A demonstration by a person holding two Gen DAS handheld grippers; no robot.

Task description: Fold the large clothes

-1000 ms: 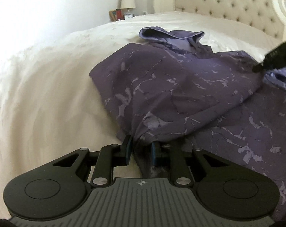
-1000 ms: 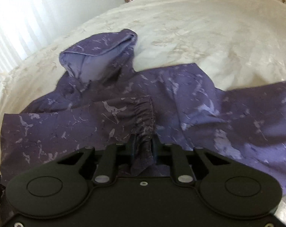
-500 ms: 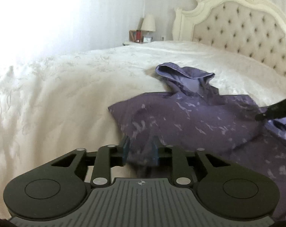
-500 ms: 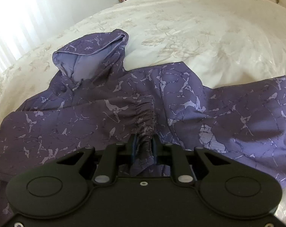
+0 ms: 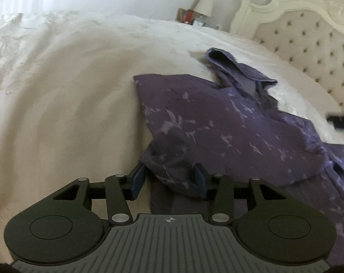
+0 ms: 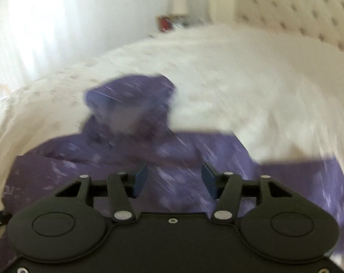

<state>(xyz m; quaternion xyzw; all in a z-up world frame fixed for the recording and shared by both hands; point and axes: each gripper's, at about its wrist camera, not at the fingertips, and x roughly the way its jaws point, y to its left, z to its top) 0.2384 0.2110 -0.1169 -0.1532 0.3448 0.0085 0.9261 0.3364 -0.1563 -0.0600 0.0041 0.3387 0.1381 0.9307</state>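
A purple hoodie (image 5: 228,118) with pale marbled streaks lies on the white bed, its hood (image 5: 240,68) toward the headboard. My left gripper (image 5: 169,179) is at the hoodie's near left edge with its jaws opening. A bunched fold of the fabric lies loose between the blue pads (image 5: 137,180). In the blurred right wrist view my right gripper (image 6: 175,179) hangs above the hoodie (image 6: 149,150), jaws opening, with nothing gripped between them. The hood (image 6: 128,100) lies beyond it. The right gripper (image 5: 340,121) also shows as a dark blur at the right edge of the left wrist view.
A white embroidered bedspread (image 5: 69,91) covers the bed on all sides of the hoodie. A cream tufted headboard (image 5: 308,45) stands at the far right. A lamp (image 5: 205,3) and small items sit on a nightstand beyond the bed.
Both grippers have opened. The left let go of the hoodie's edge and rolled. The right released the gathered cuff and rose away from the fabric.
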